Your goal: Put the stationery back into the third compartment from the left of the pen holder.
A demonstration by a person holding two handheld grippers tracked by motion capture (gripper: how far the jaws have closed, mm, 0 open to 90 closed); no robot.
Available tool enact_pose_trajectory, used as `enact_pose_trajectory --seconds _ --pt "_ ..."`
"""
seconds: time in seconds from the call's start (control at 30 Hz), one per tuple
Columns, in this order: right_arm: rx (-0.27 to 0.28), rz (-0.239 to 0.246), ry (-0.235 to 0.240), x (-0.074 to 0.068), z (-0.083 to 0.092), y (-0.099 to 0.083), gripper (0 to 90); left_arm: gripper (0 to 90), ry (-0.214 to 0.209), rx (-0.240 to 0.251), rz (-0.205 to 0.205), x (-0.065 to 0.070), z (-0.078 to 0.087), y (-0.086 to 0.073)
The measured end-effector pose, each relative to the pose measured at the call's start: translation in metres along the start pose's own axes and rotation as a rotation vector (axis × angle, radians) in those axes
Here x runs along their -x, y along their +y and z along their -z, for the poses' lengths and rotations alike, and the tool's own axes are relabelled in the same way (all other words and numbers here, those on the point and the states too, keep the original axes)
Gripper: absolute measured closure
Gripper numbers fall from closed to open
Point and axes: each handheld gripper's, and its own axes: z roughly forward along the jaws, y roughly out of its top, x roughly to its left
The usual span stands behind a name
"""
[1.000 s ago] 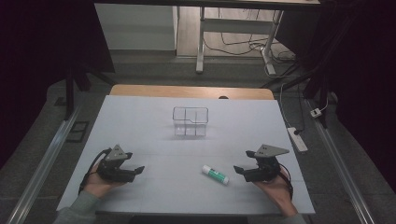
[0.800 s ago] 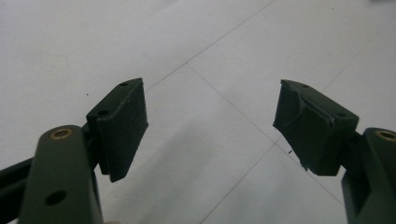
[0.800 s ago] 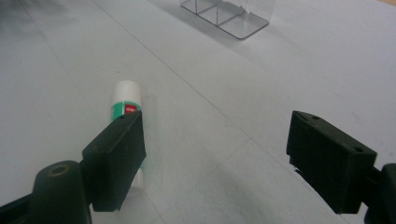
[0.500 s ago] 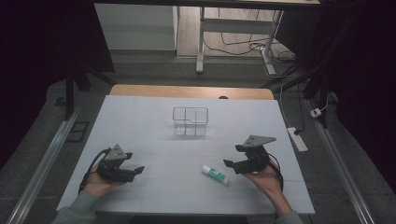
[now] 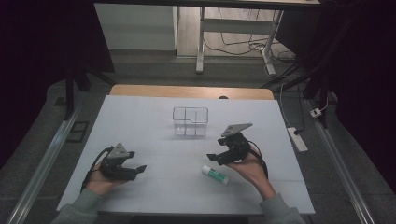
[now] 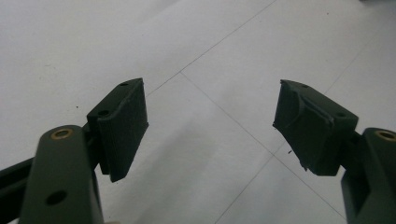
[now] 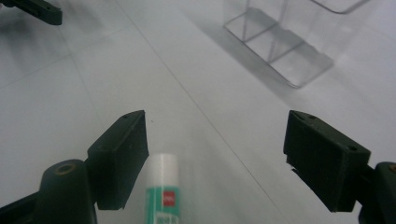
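Cylindrical white-and-green glue stick [image 5: 215, 174], clear box [image 5: 190, 121]

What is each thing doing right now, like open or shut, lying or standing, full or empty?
White and green glue stick: lying flat, cap on.
Clear plastic divided box: upright, empty.
Right gripper: open, holding nothing, glue stick's tip between its jaws.
Left gripper: open, holding nothing.

R tool [image 5: 214, 158] now closer to glue stick [image 5: 215, 174].
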Motion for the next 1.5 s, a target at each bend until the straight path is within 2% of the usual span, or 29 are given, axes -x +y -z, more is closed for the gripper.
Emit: enact_pose_trajectory --seconds 0.13,0.2,0.33,0.6,0.73,0.87,0.97,1.23,1.5 --pt "-0.007 0.012 0.019 -0.005 -0.010 0.009 19.1 25.4 0.001 -0.004 -0.005 0.000 0.000 0.000" --pt "-0.046 0.012 0.032 -0.007 -0.015 0.010 18.5 25.4 0.000 -0.007 -0.008 0.001 -0.001 0.000" --pt "-0.094 -0.003 0.047 -0.009 -0.018 0.006 18.6 25.2 -0.003 -0.014 -0.012 0.002 -0.003 -0.001" --pt "-0.162 0.015 0.066 -0.011 -0.025 0.000 19.5 25.0 0.005 -0.020 -0.015 0.003 -0.003 -0.002" --pt "-0.198 0.009 0.074 -0.014 -0.031 -0.005 20.9 25.0 0.011 -0.018 -0.016 0.003 -0.003 -0.003" --pt "-0.232 0.019 0.084 -0.017 -0.037 -0.007 23.3 25.0 0.009 -0.018 -0.013 0.002 -0.003 -0.003" --pt "-0.259 0.049 0.092 -0.020 -0.041 -0.008 25.3 25.0 0.010 -0.018 -0.015 0.003 -0.003 -0.003" --pt "-0.317 0.092 0.080 -0.026 -0.049 -0.010 30.7 24.9 0.011 -0.021 -0.016 0.002 -0.004 -0.003" --pt "-0.362 0.115 0.075 -0.027 -0.055 -0.013 45.0 24.9 0.012 -0.023 -0.018 0.002 -0.004 -0.004"
